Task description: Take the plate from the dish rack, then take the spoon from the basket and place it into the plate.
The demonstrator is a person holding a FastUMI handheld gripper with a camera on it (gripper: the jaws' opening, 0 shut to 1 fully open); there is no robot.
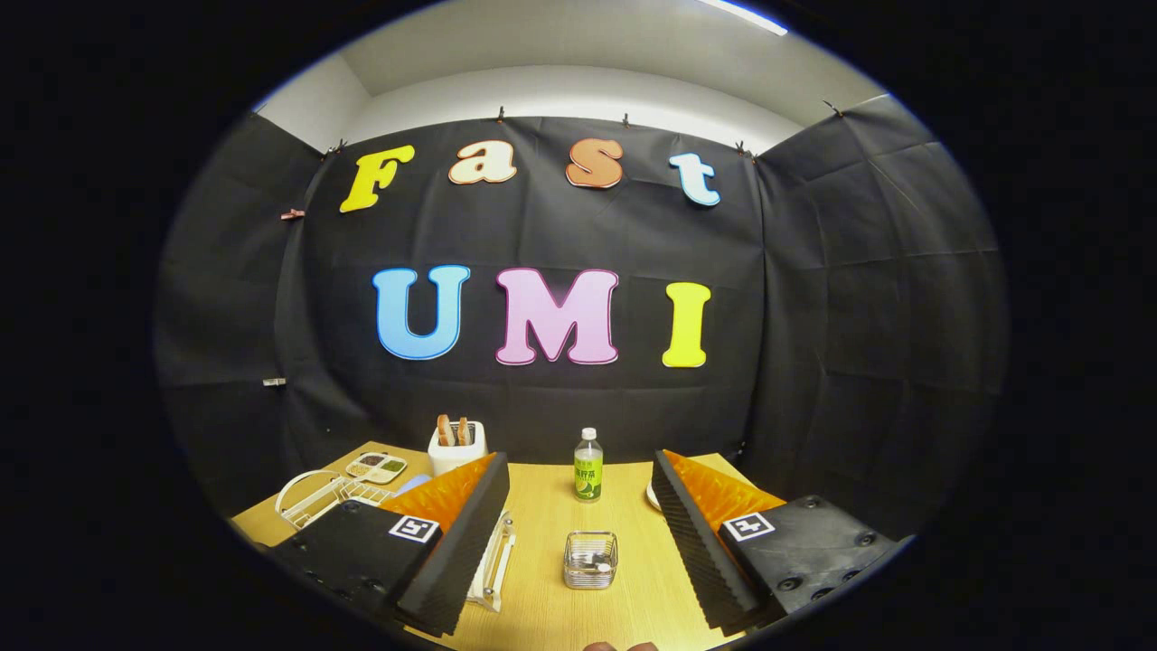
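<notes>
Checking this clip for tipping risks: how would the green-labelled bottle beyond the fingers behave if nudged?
The bottle stands upright, tall and narrow, so it would probably tip rather than slide. Its round body would likely roll once down. It looks like plastic, so hardly fragile. The gripper has its fingers open, holding nothing, the wire basket between them.

Hand-held gripper (578, 533) fingers apart above basket (590, 559).

Tool (578, 533) bodies: square tags, screws.

Shiny wire basket (590, 559) on matt wooden table (542, 515).
</notes>
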